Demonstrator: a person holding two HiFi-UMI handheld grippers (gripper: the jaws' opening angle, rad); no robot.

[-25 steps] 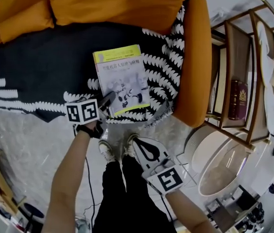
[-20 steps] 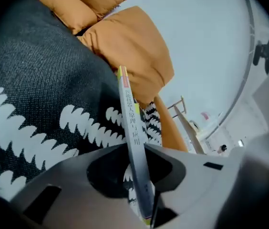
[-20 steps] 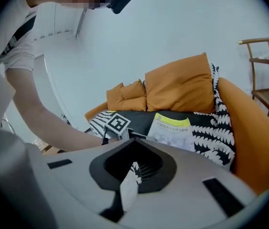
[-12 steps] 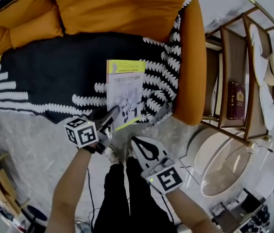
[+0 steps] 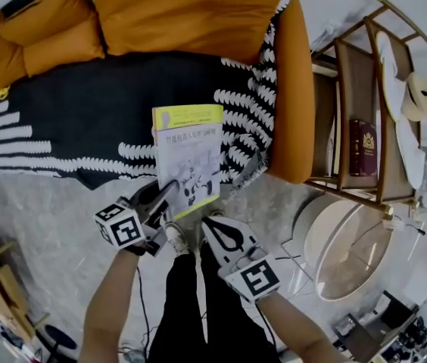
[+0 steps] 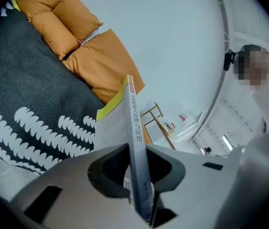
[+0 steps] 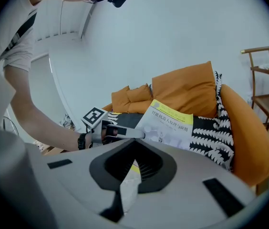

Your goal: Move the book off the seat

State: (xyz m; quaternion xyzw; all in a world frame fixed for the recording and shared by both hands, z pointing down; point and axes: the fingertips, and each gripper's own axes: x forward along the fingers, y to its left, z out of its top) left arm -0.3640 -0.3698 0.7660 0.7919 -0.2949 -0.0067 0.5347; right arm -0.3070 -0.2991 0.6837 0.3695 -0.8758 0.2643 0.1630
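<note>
Since the left tongs (image 5: pixel 169 193) have just been closing on the book (image 5: pixel 188 153), they now pinch its near edge. The book has come up off the sofa seat (image 5: pixel 85 119) and hangs tilted at frame centre, over the seat's front. Lower centre, the right tongs (image 5: pixel 213 229) sit together, empty. Judgement: grasp secured; carrying the book clear remains.

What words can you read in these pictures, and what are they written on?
"智能机器人原理与应用": the title on the cover of the book.
"原理与应用": the end of that same title, down the book's spine.
Small print in the cover's yellow band: too small to read.
Dark red book on the wooden shelf: gold emblem, lettering too blurred.
Marker cubes: only black-and-white squares, no words.
</note>
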